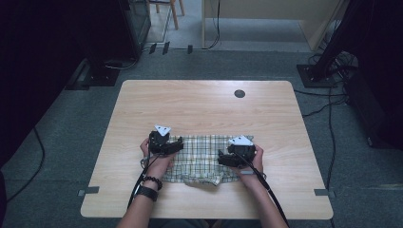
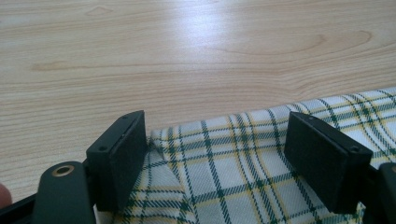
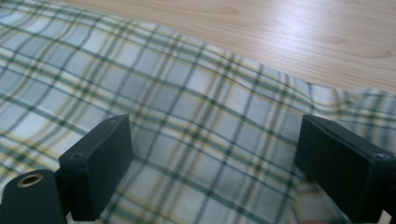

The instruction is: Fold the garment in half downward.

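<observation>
Lying near the worktop's (image 1: 199, 102) near edge, the checked cloth (image 1: 202, 159) runs left-right; left hand-held gripper (image 1: 172, 148) and right hand-held gripper (image 1: 222, 159) hover over opposite ends, jaws apart, nothing clamped.

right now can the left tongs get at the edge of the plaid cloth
Probably yes: the left tongs stand open right over the far edge of the plaid cloth, and nothing lies between them and the fabric on the table.

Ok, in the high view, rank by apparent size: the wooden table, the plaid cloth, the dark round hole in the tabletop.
1. Light wooden table
2. Green-and-yellow plaid cloth
3. Dark round hole, far smaller.
</observation>
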`<state>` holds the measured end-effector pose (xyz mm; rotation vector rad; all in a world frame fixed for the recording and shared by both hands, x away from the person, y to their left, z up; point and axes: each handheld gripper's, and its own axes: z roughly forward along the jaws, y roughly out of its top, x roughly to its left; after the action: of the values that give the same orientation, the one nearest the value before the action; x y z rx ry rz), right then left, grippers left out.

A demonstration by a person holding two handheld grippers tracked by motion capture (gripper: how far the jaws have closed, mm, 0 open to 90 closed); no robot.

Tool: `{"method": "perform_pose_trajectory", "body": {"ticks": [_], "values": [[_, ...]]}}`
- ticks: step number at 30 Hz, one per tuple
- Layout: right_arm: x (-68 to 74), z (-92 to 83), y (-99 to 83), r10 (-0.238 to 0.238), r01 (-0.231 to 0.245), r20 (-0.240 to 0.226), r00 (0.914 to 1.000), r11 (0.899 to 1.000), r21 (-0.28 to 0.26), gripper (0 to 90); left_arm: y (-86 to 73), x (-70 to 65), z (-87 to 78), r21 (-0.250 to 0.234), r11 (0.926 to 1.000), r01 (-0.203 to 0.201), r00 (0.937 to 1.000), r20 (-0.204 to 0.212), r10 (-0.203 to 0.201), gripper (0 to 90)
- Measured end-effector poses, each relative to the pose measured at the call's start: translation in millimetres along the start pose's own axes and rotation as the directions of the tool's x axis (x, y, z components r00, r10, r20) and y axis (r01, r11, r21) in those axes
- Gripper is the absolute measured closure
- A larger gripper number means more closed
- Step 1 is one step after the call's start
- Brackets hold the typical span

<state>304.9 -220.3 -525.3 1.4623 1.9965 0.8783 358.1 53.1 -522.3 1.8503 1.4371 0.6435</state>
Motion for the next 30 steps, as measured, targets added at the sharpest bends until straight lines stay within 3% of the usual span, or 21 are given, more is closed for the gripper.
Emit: {"method": "perform_pose_trajectory", "body": {"ticks": [8,15,17,18,22,26,27,30], "values": [[-18.7,-10.2,-13.8,0.011,-0.011,0.022,0.9997,1.0,-0.001,11.0,0.0,0.1,0.0,-0.001,1.0,0.001,1.0,0.001,-0.001,21.5],[-38.8,-20.5,-24.4,0.065,-0.065,0.027,0.9975,0.998,0.004,9.6,-0.1,0.1,0.0,-0.001,1.0,0.002,1.0,0.002,-0.002,21.5],[-39.8,-26.1,-24.0,0.076,-0.075,0.061,0.9953,0.997,-0.008,9.7,0.0,0.1,0.0,0.0,1.0,0.001,1.0,0.001,-0.001,21.5],[-38.9,-30.2,-22.7,0.086,-0.085,0.055,0.9947,0.996,-0.022,9.8,0.0,0.1,0.0,0.001,1.0,0.001,1.0,0.0,-0.001,21.5],[-21.9,-45.9,-17.4,0.095,-0.1,-0.048,0.9943,0.991,-0.094,9.8,0.0,-0.1,0.2,0.0,1.0,0.001,1.0,-0.001,-0.001,21.5],[-3.2,-44.5,-18.4,0.096,-0.112,-0.186,0.9779,0.991,-0.079,9.8,0.0,0.2,0.0,0.0,1.0,0.002,1.0,0.001,-0.002,21.5],[-1.5,-41.9,-19.8,0.098,-0.113,-0.195,0.9758,0.991,-0.065,9.8,-0.1,0.2,0.0,-0.001,1.0,0.002,1.0,0.001,-0.002,21.5],[-1.2,-36.3,-25.4,0.111,-0.118,-0.165,0.9799,0.993,-0.029,13.3,-0.1,0.2,0.1,-0.001,1.0,0.003,1.0,0.002,-0.003,21.5]]}}
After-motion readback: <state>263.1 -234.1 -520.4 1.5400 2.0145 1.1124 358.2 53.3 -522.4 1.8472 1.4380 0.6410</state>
